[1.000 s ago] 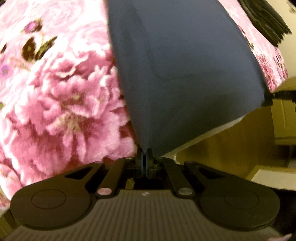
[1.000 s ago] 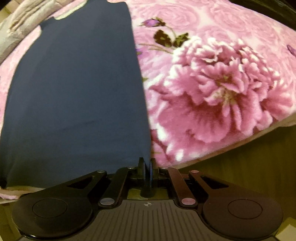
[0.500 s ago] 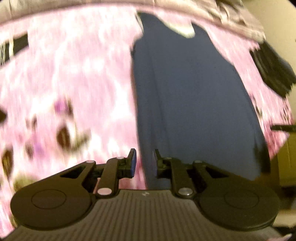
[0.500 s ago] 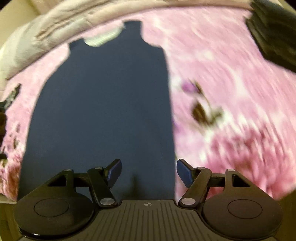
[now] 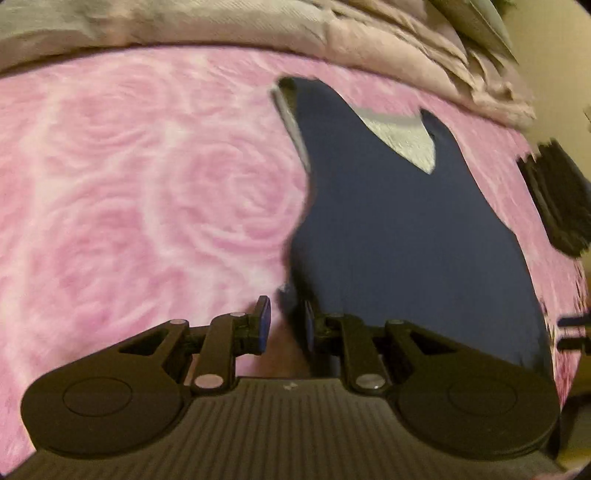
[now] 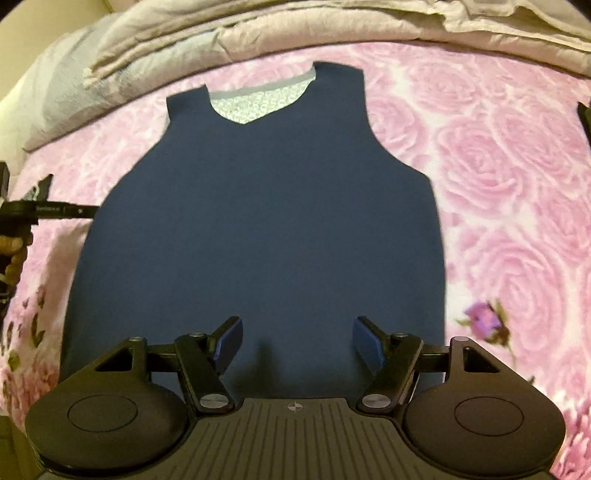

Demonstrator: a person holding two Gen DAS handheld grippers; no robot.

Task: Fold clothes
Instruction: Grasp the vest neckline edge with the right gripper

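Vest [image 6: 258, 221] flat on blanket [image 6: 498, 184], neckline away, hem toward right tool [image 6: 295, 343].

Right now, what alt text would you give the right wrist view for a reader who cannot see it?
A navy sleeveless top lies flat, neckline away from the camera, on a pink rose-print blanket. The right gripper hovers over its lower part with fingers apart and nothing between them. A rumpled beige duvet lies beyond, and the left gripper shows at the left edge.
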